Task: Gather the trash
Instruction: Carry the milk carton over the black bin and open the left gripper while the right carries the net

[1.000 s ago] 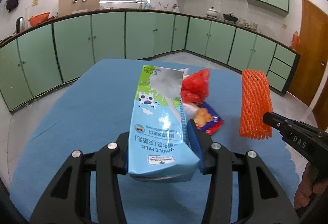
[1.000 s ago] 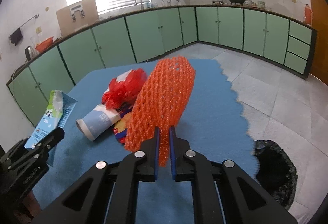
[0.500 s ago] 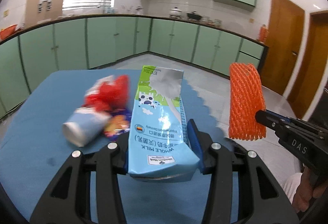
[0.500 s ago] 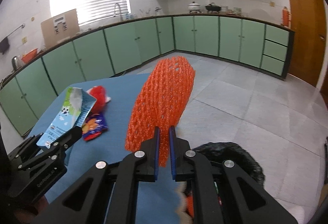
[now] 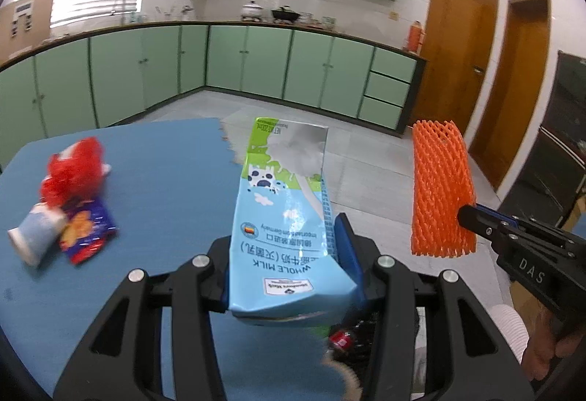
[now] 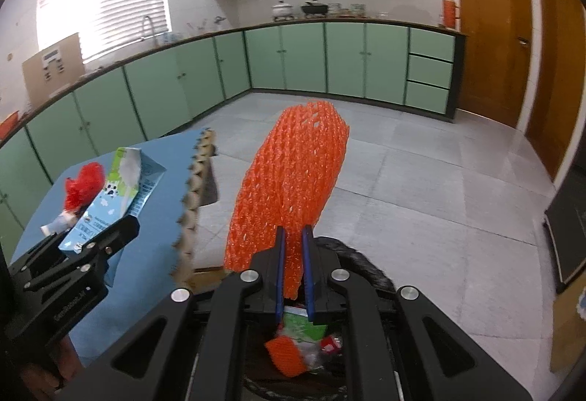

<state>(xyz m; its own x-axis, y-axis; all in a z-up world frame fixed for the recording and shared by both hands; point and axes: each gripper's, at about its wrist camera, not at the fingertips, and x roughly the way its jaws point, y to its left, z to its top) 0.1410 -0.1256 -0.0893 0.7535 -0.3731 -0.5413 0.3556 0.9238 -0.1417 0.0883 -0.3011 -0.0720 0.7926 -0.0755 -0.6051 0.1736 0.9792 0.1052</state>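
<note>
While over bin | left jaws pinch milk carton | right jaws pinch foam net

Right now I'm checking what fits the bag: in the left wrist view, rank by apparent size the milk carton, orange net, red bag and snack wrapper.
1. Milk carton, though nearest the camera.
2. Orange net.
3. Red bag and snack wrapper: alike and blurred, unranked.
</note>
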